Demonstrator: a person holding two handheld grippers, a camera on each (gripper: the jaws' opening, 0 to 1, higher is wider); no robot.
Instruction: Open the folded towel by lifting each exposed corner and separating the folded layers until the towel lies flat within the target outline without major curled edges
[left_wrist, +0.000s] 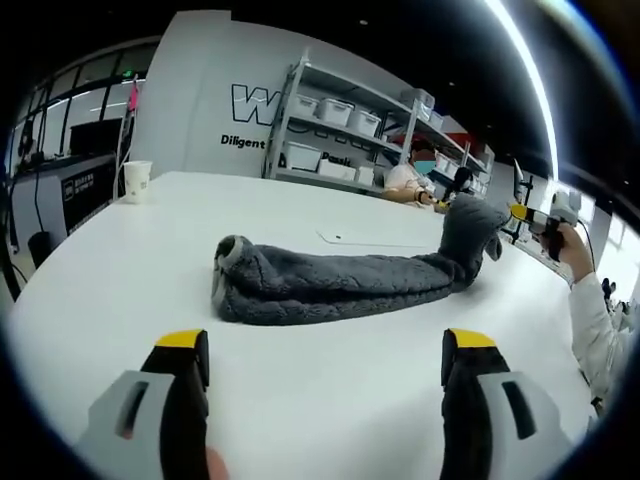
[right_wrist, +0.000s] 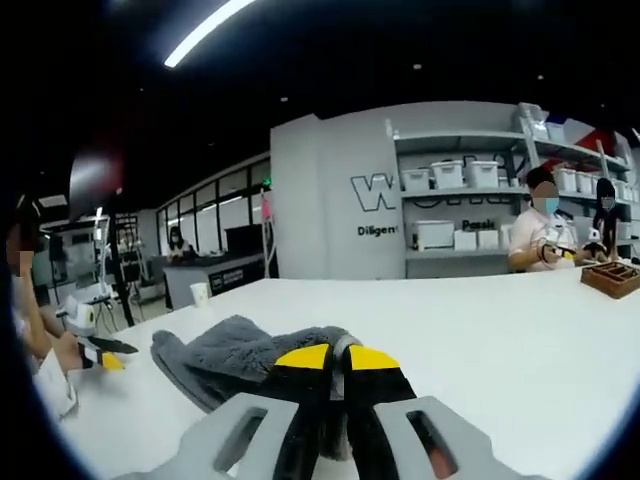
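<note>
R claw (right_wrist: 337, 356) pinching towel (left_wrist: 340, 278) corner

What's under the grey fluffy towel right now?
The grey fluffy towel lies bunched in a long roll on the white table; its far end is lifted by the right gripper. Any outline beneath is covered.

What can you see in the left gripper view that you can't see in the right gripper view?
The left gripper view has the whole grey towel stretched long across the white table, its far end lifted, with the left gripper open. The right gripper view has the right gripper shut on the towel, and a brown tray. Both show a paper cup and shelves of bins.
</note>
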